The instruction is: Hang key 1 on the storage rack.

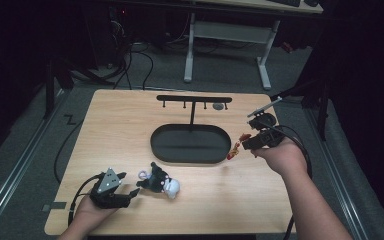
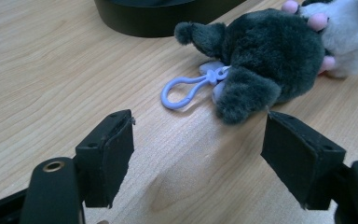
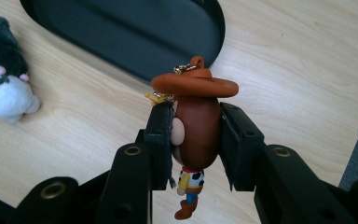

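A grey and white plush keychain (image 1: 161, 182) (image 2: 270, 60) (image 3: 3, 79) lies on the wooden table near the front, its lilac clip (image 2: 186, 88) pointing toward my left gripper (image 1: 130, 186) (image 2: 198, 163). That gripper stands open just short of the plush, touching nothing. My right gripper (image 1: 250, 142) (image 3: 196, 140) is shut on the head of a small cowboy figure keychain (image 3: 196, 121) (image 1: 236, 146) with an orange-brown hat, held above the table at the right end of the black oval tray (image 1: 190, 144) (image 3: 121, 32). The figure's body dangles below the jaws.
A black rack with small hooks (image 1: 194, 100) rises from the tray's far side, with a small grey item (image 1: 219, 106) hanging at its right. The table's right edge (image 3: 354, 154) is close to my right gripper. A white desk frame (image 1: 230, 35) stands beyond the table.
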The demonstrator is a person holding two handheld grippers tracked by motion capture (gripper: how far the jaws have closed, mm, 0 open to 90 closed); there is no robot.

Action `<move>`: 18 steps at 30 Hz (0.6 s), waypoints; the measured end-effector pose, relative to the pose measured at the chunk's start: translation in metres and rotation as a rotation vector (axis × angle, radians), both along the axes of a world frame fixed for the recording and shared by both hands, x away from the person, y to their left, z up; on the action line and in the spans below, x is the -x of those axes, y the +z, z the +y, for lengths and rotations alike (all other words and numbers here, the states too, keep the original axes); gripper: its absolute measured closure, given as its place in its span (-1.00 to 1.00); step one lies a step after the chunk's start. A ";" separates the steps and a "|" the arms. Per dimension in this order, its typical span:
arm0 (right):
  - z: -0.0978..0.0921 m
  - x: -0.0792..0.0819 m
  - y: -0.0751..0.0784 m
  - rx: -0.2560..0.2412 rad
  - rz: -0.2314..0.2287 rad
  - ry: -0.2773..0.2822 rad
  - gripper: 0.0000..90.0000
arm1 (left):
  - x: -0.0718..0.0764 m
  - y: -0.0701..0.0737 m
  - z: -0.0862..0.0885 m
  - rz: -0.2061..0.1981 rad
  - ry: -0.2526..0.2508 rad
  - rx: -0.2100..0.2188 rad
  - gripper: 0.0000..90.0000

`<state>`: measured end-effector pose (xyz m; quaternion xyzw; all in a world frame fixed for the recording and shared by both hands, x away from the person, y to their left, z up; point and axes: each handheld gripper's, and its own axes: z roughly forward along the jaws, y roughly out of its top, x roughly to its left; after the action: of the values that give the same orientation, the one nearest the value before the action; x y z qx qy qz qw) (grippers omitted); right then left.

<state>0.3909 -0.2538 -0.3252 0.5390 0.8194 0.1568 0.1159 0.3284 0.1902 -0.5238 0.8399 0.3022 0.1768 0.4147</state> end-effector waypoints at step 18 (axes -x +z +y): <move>0.011 -0.028 0.003 -0.013 -0.021 -0.014 0.49 | 0.001 0.000 0.000 0.004 -0.008 0.003 -0.44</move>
<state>0.4193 -0.2431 -0.3226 0.5439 0.8133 0.1669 0.1223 0.3276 0.1905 -0.5239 0.8408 0.3000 0.1733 0.4159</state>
